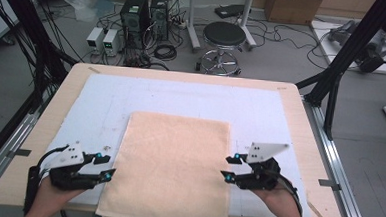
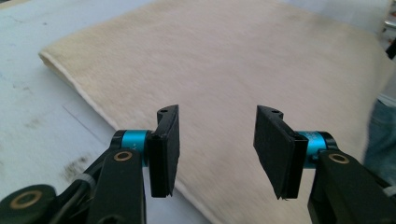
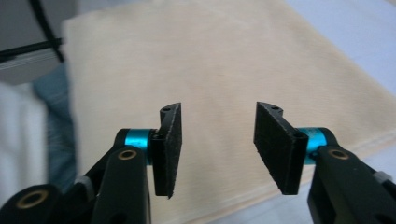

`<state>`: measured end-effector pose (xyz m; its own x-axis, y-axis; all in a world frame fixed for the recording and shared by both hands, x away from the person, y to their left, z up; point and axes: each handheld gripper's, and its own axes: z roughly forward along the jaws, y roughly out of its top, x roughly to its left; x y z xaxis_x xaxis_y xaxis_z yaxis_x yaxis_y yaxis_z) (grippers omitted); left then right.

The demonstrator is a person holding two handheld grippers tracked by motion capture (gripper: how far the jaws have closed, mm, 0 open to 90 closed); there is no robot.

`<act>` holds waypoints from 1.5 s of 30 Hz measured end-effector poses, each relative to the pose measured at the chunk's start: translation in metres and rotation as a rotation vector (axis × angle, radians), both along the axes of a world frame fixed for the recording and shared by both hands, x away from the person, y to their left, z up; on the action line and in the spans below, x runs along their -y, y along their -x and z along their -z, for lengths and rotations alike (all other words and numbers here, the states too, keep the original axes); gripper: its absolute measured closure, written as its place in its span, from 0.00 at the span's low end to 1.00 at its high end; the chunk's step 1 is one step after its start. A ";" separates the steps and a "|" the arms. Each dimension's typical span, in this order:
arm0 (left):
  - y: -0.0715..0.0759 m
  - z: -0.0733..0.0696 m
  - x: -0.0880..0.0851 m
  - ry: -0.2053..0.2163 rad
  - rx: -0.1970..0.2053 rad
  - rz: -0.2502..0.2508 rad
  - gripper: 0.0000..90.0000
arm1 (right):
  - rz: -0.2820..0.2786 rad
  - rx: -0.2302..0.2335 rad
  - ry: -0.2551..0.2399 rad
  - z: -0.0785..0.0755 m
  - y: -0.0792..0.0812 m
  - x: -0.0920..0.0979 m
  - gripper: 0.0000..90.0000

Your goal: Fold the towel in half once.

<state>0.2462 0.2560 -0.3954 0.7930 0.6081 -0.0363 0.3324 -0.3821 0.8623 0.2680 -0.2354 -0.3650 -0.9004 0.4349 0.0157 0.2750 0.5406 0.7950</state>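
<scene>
A pale peach, folded terry towel (image 1: 173, 167) lies flat on the light blue-white mat (image 1: 191, 98) that covers most of the light wooden table (image 1: 72, 82). The towel sits in the middle of the near half of the worktop, its far edge roughly halfway across the mat and its near edge hanging over the worktop's near edge, where the bottom of the high view cuts it off (so how far it hangs cannot be told).

The left gripper (image 1: 106, 166) hovers just beside the towel's left edge, near the worktop's near-left corner, its jaws spread apart with nothing between them. In the left gripper view the two black pads (image 2: 166, 149) stand clearly separated above the towel's (image 2: 224, 70) surface, and the towel's folded edge shows a doubled layer at the far left; whether the pad tips brush the cloth is hard to make out.

The right gripper (image 1: 230, 167) sits at the towel's right edge, toward the near-right part of the worktop, jaws likewise spread and empty. In the right gripper view the pads (image 3: 275, 144) hang over the towel's (image 3: 219, 60) border, and the background at the left is blurred: a blue sleeve or trouser leg shows there, not sharp enough to say which.

Both hands holding the grippers are cut off at the bottom of the high view.
</scene>
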 end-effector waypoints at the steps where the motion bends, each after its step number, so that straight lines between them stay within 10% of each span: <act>1: -0.010 0.000 0.003 0.003 -0.005 -0.014 0.54 | 0.017 0.005 0.003 0.002 -0.009 0.000 0.55; 17: -0.155 0.027 0.021 -0.057 -0.085 -0.290 0.50 | 0.237 -0.057 0.095 0.044 -0.141 0.001 0.41; 27: -0.181 0.050 0.029 -0.059 -0.139 -0.254 0.58 | 0.240 -0.140 0.086 0.074 -0.163 0.000 0.48; 29: -0.182 0.049 0.030 -0.049 -0.135 -0.226 0.85 | 0.199 -0.177 0.043 0.074 -0.167 0.002 0.83; 31: -0.183 0.049 0.032 -0.059 -0.121 -0.240 0.93 | 0.155 -0.177 0.067 0.071 -0.168 -0.005 0.91; 42: -0.237 -0.010 0.030 -0.051 -0.057 -0.375 0.95 | 0.300 -0.039 0.124 0.016 -0.229 -0.026 0.90; 45: -0.243 -0.021 0.034 -0.069 -0.032 -0.392 0.73 | 0.377 -0.015 0.096 0.005 -0.239 -0.024 0.69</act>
